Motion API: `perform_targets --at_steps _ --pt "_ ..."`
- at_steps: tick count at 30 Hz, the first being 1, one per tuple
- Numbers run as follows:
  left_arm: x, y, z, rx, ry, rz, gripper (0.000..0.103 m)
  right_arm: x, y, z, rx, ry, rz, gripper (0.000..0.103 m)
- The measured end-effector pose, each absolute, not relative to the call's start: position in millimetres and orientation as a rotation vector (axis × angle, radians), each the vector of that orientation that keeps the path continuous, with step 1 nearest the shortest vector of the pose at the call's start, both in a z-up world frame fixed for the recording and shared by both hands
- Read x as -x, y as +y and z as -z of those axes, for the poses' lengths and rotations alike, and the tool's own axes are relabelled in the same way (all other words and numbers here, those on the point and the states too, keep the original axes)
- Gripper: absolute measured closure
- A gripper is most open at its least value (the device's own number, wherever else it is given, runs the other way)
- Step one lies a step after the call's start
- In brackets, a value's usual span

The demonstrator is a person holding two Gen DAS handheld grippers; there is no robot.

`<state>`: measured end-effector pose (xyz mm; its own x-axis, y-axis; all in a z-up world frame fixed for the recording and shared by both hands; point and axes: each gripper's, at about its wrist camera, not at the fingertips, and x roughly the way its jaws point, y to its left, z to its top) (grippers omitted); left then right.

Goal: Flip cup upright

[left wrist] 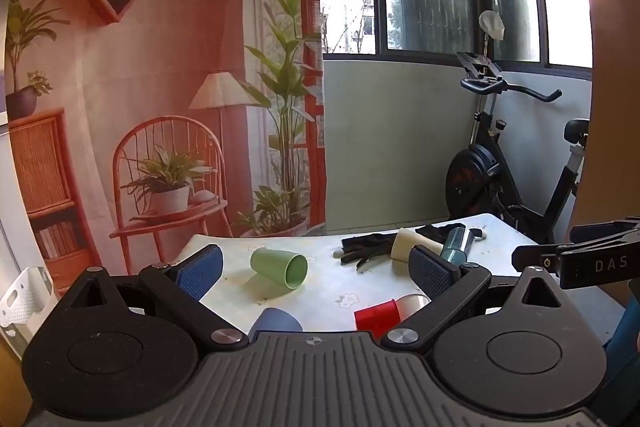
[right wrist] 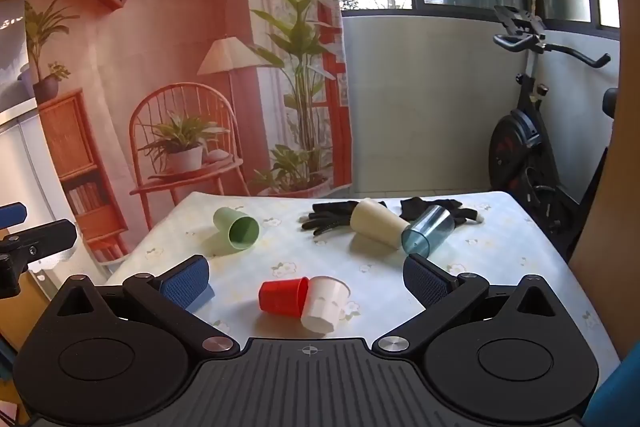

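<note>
Several cups lie on their sides on the flowered table (right wrist: 500, 247). A green cup (right wrist: 237, 227) lies at the left, also in the left wrist view (left wrist: 280, 267). A cream cup (right wrist: 378, 223) and a clear blue cup (right wrist: 428, 230) lie at the back right. A red cup (right wrist: 283, 296) and a white cup (right wrist: 325, 303) lie together at the front. A blue cup (left wrist: 276, 321) shows just before my left gripper (left wrist: 316, 269), which is open and empty. My right gripper (right wrist: 306, 283) is open and empty, above the red and white cups.
Black gloves (right wrist: 332, 217) lie at the back of the table behind the cream cup. An exercise bike (right wrist: 528, 147) stands at the right beyond the table. A printed backdrop (right wrist: 180, 67) hangs behind the table. A white basket (left wrist: 24, 295) sits at the left.
</note>
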<state>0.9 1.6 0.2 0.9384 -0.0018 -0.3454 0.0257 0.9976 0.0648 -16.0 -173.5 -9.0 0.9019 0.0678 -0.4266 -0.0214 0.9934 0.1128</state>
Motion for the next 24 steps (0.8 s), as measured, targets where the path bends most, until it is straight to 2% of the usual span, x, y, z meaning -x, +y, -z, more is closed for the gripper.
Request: perform_targets --at_steps 14,24 --pt "1.2 -3.7 -1.7 -0.008 0.367 0.015 0.003 13.1 -176.7 23.1 -0.105 0.442 -0.04 0.0" --pt "0.9 -0.4 -3.0 -0.007 0.366 0.018 0.003 16.2 -175.7 12.0 -0.11 0.451 -0.036 0.0"
